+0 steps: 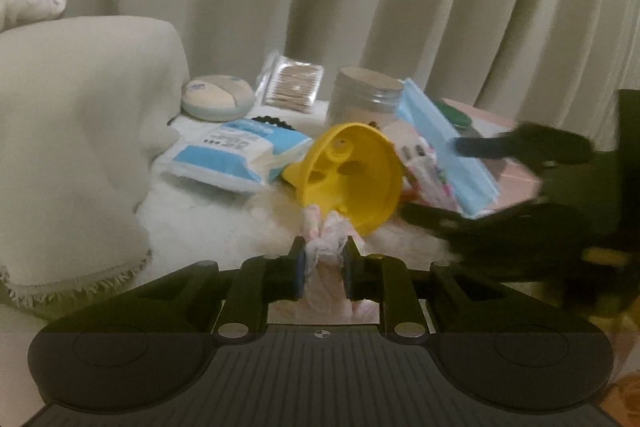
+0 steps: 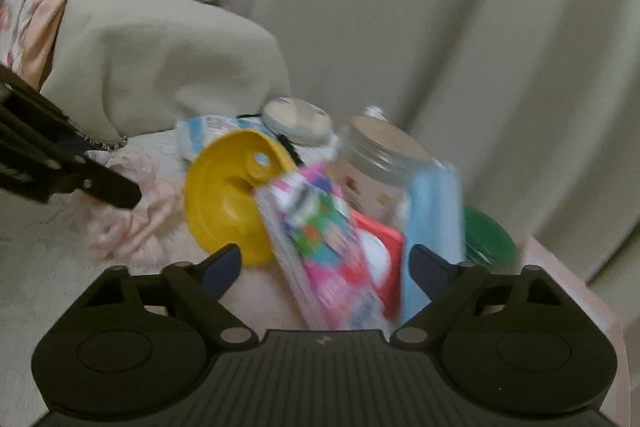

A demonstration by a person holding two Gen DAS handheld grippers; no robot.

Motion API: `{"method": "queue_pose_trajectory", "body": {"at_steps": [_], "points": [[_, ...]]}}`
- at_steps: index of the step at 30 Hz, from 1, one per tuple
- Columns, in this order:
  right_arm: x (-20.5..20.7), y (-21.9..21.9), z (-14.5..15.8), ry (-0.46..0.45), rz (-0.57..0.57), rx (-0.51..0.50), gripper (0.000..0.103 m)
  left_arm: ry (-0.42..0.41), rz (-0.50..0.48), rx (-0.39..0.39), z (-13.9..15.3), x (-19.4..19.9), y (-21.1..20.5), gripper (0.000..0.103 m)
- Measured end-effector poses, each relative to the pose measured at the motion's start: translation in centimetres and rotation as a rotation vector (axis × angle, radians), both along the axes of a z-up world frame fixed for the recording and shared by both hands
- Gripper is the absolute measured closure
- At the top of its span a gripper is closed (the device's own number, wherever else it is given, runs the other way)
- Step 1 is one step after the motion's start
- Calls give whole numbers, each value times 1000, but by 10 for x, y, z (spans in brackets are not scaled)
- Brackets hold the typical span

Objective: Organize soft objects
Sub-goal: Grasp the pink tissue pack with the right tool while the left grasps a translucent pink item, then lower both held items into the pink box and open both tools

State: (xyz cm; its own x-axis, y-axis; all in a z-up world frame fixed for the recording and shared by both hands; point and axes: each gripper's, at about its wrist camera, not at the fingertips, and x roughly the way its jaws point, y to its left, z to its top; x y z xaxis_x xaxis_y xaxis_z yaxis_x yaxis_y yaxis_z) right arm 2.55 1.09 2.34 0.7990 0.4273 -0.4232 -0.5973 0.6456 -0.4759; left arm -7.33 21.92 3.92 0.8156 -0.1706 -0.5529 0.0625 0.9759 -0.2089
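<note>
Pink cloth (image 1: 326,247), thin and lacy, lies bunched just in front of the yellow funnel (image 1: 352,173), and the left gripper (image 1: 323,269) has its fingers narrowed onto a fold of it. It looks light and limp: it will likely sag and trail when lifted, and its lace could catch the funnel's rim, which touches it. A pinch on a thick bunched fold, as here, should hold better than one on a single edge.

The right gripper (image 2: 324,267) stands wide with nothing pressed; a bright packet (image 2: 320,247) and a blue pack (image 2: 434,227) lean between its fingers, right of the funnel. Behind the funnel stand a jar (image 1: 366,99), a wipes pack (image 1: 240,155) and a round tin (image 1: 218,99), closely crowded.

Open room lies left of and in front of the funnel, on the pale fluffy cover (image 1: 208,215). Further left a draped cushion (image 1: 80,131) closes that side. The blur hides finer edges.
</note>
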Motion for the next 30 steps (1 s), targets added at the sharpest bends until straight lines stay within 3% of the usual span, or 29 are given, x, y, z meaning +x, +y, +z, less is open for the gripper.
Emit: {"method": "queue_pose_trajectory", "body": {"at_steps": [1,2,3,7,11,15,19,22,24,25,26,27,29,30], "points": [[-1,5,-3,-16,-2,-20,30,-2,-8,-6,2,-1,-2,82],[1,10,-3,-26,-7,-43,57,-6,-18,-8,4,-3,-4,82],[0,13,-2,-21,-14,-61,74,-9,-29,-9,6,-4,-6,82],[-17,-16,31,68,-23,41,83,-8,-121,-29,13,-8,-28,82],[-39,-87,62,179,-67,157,84,-27,-261,-63,27,-4,-66,82],[-57,-157,90,196,-186,285,85,-79,-387,-60,54,19,-114,82],[-48,-208,122,166,-252,427,85,-128,-471,-98,84,73,-158,82],[-11,-230,142,155,-306,507,85,-150,-470,-261,94,130,-172,77],[30,-244,147,190,-342,576,80,-134,-410,-359,90,170,-178,73],[45,-251,145,200,-347,607,75,-104,-365,-351,83,189,-185,73],[60,-257,142,196,-373,628,57,-62,-341,-300,77,202,-192,73],[69,-262,138,174,-413,633,44,-24,-337,-219,68,215,-204,73],[75,-270,127,110,-483,620,42,16,-354,-107,51,227,-221,73],[74,-273,123,101,-493,612,42,15,-359,-99,46,228,-222,73]]}}
